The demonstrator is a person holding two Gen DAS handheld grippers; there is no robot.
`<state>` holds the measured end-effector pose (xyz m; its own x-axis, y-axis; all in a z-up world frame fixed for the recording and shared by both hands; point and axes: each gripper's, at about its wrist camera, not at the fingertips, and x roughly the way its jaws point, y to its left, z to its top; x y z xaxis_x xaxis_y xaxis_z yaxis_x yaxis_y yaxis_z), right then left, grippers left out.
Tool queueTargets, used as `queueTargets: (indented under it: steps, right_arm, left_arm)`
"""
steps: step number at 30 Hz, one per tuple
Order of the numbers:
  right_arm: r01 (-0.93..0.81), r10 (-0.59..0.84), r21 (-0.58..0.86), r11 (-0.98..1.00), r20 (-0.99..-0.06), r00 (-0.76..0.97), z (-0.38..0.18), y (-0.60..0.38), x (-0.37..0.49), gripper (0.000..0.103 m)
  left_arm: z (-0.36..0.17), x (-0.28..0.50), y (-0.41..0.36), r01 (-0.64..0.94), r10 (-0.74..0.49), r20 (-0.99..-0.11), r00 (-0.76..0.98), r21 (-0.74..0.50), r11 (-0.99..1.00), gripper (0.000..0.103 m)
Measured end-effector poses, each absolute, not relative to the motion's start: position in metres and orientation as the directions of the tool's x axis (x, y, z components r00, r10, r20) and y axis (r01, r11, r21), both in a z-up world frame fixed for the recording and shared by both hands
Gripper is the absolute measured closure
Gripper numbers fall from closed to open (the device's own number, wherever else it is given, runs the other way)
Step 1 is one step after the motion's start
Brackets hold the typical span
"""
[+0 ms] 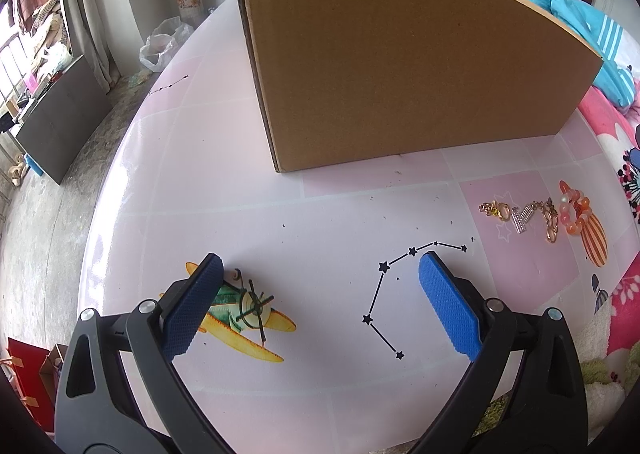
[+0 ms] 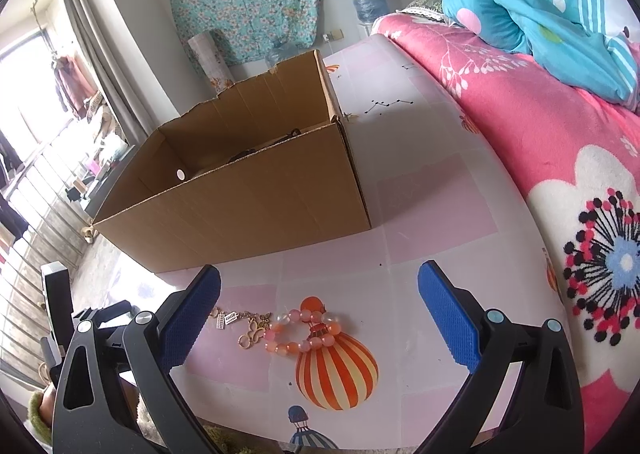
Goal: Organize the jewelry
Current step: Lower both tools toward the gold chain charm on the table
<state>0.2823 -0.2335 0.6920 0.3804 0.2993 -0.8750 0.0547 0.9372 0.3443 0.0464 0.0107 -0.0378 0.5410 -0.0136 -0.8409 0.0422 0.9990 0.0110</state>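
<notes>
An orange and pink bead bracelet (image 2: 304,328) lies on the table over a printed balloon, between and just ahead of my open, empty right gripper (image 2: 319,288). Gold charm jewelry (image 2: 252,328) and a small silver charm (image 2: 227,318) lie to its left. In the left wrist view the same bracelet (image 1: 576,213) and gold pieces (image 1: 520,215) sit far to the right. My left gripper (image 1: 320,274) is open and empty over a printed aeroplane. An open cardboard box (image 2: 248,189) stands behind the jewelry, with dark items inside; it also shows in the left wrist view (image 1: 400,65).
The table (image 1: 328,221) has a pink and white printed cover. A bed with a pink floral blanket (image 2: 560,157) and a blue quilt (image 2: 540,13) runs along its right side. The table's left edge drops to a grey floor (image 1: 48,193).
</notes>
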Motion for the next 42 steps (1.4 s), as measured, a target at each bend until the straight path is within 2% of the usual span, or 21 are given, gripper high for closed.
queueTargets:
  steps: [5,8,11,17,23,28,32,36,42]
  right_arm:
    - [0.058,0.274,0.323,0.945,-0.873,0.403,0.702,-0.247,0.268,0.007]
    - [0.050,0.276,0.320,0.946,-0.877,0.394,0.702,-0.253,0.259,0.007]
    - [0.019,0.296,0.324,0.946,-0.884,0.361,0.701,-0.247,0.255,0.012]
    - [-0.081,0.348,0.341,0.936,-0.875,0.338,0.705,-0.221,0.250,0.020]
    - [-0.128,0.392,0.371,0.920,-0.881,0.265,0.689,-0.197,0.251,0.043]
    - [-0.143,0.449,0.428,0.892,-0.874,0.185,0.670,-0.180,0.254,0.069]
    - [-0.201,0.449,0.417,0.886,-0.881,0.151,0.663,-0.163,0.253,0.077]
    - [-0.229,0.447,0.412,0.882,-0.885,0.132,0.660,-0.152,0.252,0.084]
    - [-0.247,0.414,0.379,0.892,-0.904,0.106,0.652,-0.145,0.251,0.084]
  left_arm:
    - [-0.029,0.035,0.009,0.048,-0.040,-0.809,0.586,-0.014,0.999,0.008]
    - [-0.016,0.023,0.010,0.071,-0.097,-0.763,0.639,-0.067,0.995,0.008]
    - [-0.008,0.012,0.004,0.119,-0.146,-0.726,0.672,-0.088,0.989,0.009]
    - [-0.003,0.002,-0.026,0.249,-0.241,-0.708,0.664,-0.094,0.964,0.026]
    - [-0.013,0.009,-0.054,0.366,-0.294,-0.722,0.627,-0.060,0.929,0.041]
    - [-0.024,0.019,-0.072,0.430,-0.280,-0.743,0.607,0.011,0.903,0.059]
    - [-0.026,0.023,-0.072,0.456,-0.280,-0.750,0.600,0.033,0.889,0.066]
    - [-0.028,0.027,-0.065,0.451,-0.297,-0.757,0.582,-0.002,0.892,0.072]
    - [-0.031,0.030,-0.057,0.429,-0.354,-0.754,0.553,-0.106,0.897,0.076]
